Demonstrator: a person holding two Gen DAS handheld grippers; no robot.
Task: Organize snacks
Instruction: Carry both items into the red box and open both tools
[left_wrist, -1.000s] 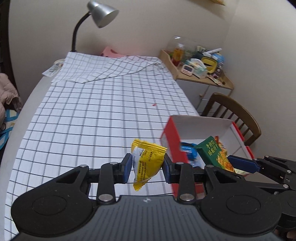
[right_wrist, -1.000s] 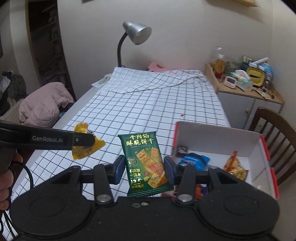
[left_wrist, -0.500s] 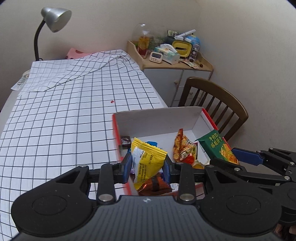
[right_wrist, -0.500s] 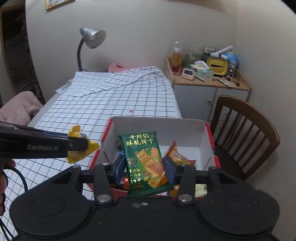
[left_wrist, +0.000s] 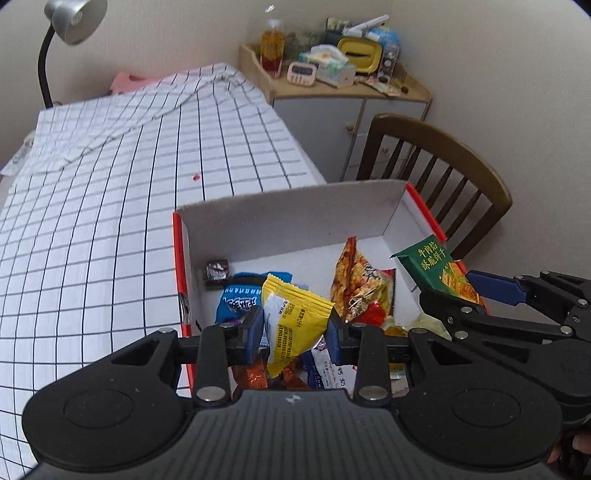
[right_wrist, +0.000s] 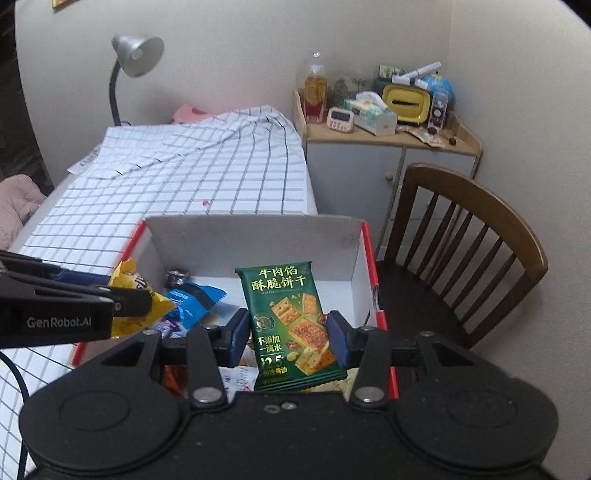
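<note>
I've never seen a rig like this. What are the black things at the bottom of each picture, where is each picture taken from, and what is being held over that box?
There is no robot here: a person holds a two-finger tool in each hand, and each tool carries a wide-angle camera looking along its fingers. The black shape at the bottom of each picture is that tool's own body.

In the left view, the left tool is shut on a yellow snack packet. In the right view, the right tool is shut on a green cracker packet. Each tool also shows at the edge of the other's view.

Both packets hang over an open red and white box already holding several snacks. The box sits on a table with a checked cloth, beside a wooden chair.
</note>
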